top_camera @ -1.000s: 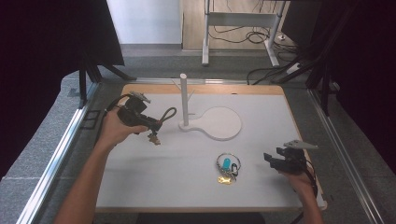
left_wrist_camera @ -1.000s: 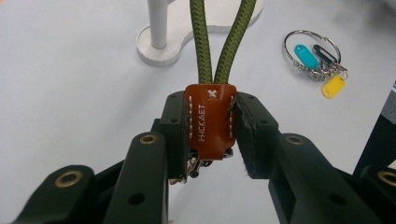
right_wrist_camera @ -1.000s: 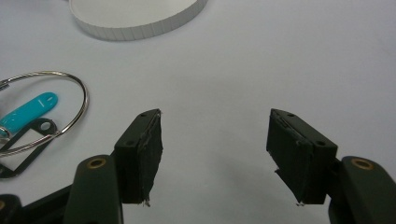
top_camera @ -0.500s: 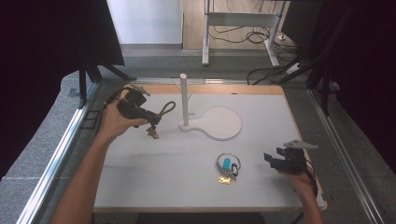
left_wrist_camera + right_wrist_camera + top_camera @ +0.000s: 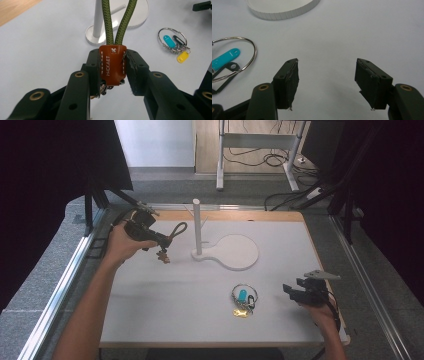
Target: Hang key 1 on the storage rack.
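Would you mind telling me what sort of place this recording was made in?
Probably a lab recording bench: a white tabletop in an aluminium frame, black curtains at both sides, and loose cables on the floor behind.

Olive-green braided cord [image 5: 117,21], brown leather tab [image 5: 112,65] with white stitching, teal tag [image 5: 169,41], yellow tag [image 5: 182,56], silver key ring [image 5: 172,37], white stand [image 5: 198,227], black gripper jaws.

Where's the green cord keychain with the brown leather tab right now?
The green cord keychain is clamped in the left tongs, held at the table's left side in the high view, beside the white post.
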